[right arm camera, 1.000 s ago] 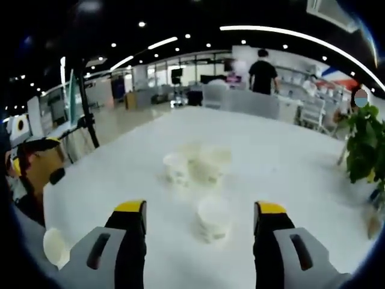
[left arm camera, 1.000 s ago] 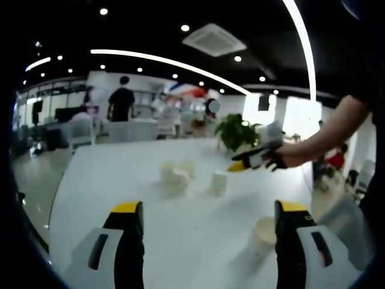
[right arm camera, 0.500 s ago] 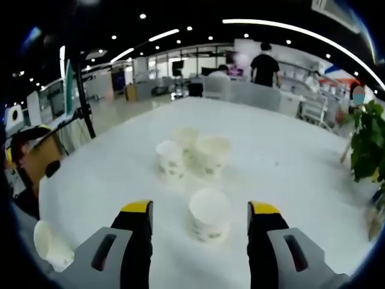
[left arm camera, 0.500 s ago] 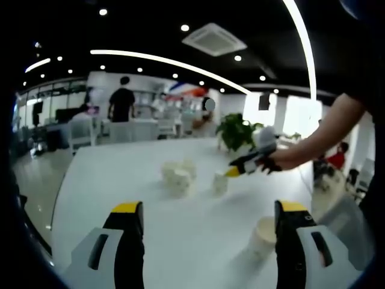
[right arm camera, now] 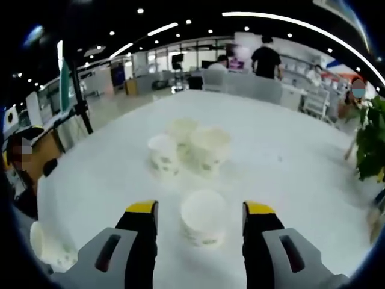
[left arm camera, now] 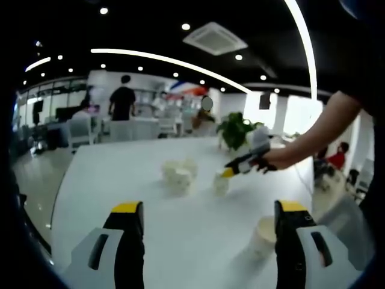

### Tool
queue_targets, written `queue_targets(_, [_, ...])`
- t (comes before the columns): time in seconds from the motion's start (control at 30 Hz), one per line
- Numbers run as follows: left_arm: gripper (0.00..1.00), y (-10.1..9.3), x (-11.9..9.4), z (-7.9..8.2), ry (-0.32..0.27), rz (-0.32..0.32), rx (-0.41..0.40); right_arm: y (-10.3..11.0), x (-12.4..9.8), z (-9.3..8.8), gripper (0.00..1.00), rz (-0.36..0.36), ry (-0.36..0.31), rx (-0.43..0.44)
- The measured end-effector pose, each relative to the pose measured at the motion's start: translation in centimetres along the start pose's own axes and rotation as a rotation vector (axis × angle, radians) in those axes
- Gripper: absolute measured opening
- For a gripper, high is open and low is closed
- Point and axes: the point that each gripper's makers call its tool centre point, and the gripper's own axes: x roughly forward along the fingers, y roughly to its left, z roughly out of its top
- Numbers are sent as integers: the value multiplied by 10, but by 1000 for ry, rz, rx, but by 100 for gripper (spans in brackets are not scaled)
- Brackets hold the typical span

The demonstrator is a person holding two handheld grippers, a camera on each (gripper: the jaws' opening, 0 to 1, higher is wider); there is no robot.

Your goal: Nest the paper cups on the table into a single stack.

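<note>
Several white paper cups stand on a white table. In the left gripper view, a cluster of cups sits mid-table, a single cup stands to its right, and another cup is close by the inner side of my left gripper's right jaw. My left gripper is open and holds nothing. The right gripper reaches in from the right, its tips at the single cup. In the right gripper view, my right gripper is open, its jaws on either side of a lone cup. The cluster stands beyond it.
A potted plant stands at the table's far edge. A person stands far off among desks and chairs. One more cup shows at the lower left of the right gripper view. The person's arm crosses the left gripper view.
My right gripper has moved forward and down toward the lone cup, which now sits between its jaws. The left gripper has stayed still.
</note>
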Motion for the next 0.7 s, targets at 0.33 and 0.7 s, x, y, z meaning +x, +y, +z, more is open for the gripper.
queue_targets(0.33, [88, 4, -2, -1, 2, 11, -7, -1, 6, -6, 48, 12, 37, -14])
queue_targets(0.7, [88, 2, -3, -2, 9, 15, -9, -4, 14, -10, 42, 20, 77, -53])
